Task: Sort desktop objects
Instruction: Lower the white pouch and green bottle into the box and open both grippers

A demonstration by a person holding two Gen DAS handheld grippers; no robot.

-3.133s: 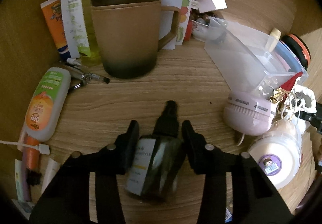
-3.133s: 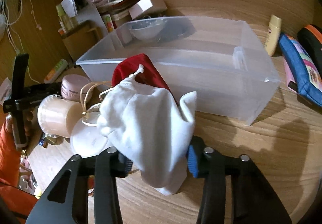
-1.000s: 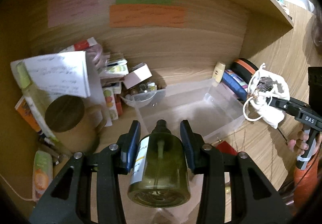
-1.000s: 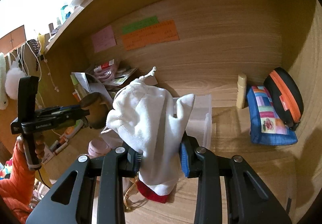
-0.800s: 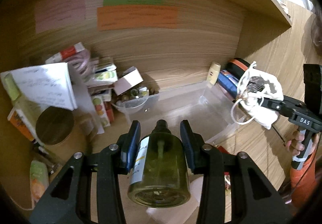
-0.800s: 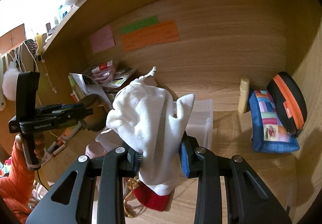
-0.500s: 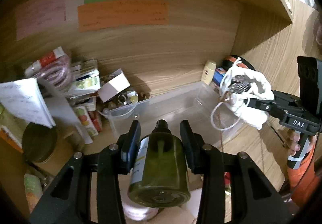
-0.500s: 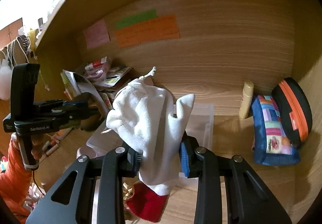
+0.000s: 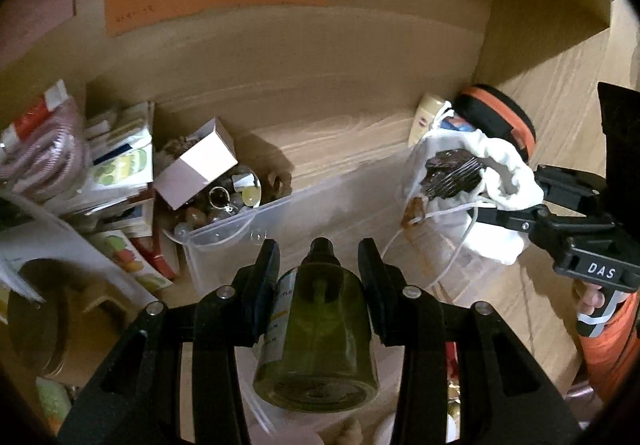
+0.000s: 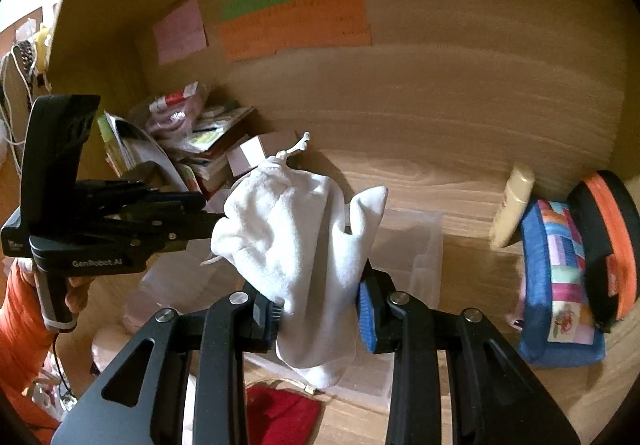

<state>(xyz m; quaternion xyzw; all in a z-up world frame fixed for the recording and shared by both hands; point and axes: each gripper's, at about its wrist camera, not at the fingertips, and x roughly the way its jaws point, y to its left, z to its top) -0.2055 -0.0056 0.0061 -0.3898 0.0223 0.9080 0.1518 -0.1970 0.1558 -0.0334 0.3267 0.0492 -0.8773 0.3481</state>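
Note:
My left gripper (image 9: pixel 319 263) is shut on a dark green spray bottle (image 9: pixel 316 341), held in the air with its nozzle pointing toward the clear plastic bin (image 9: pixel 320 213) below and ahead. My right gripper (image 10: pixel 320 305) is shut on a white drawstring pouch (image 10: pixel 300 229), hanging over the same clear bin (image 10: pixel 416 245). In the left wrist view that pouch (image 9: pixel 500 181) shows at the right with a dark object in its open mouth and its cords dangling toward the bin. In the right wrist view the left gripper's black body (image 10: pixel 112 221) reaches in from the left.
A red pouch (image 10: pixel 280 413) lies in front of the bin. A cream tube (image 10: pixel 512 209), a blue patchwork case (image 10: pixel 560 285) and a black-and-orange case (image 10: pixel 604 245) line the right wall. Boxes, packets and a bowl of trinkets (image 9: pixel 216 201) crowd the back left. A brown mug (image 9: pixel 36 321) stands at the left.
Both grippers have moved forward and slightly down toward the bin and closer together. The bottle and the white pouch stay gripped. The mug and papers slid off to the left.

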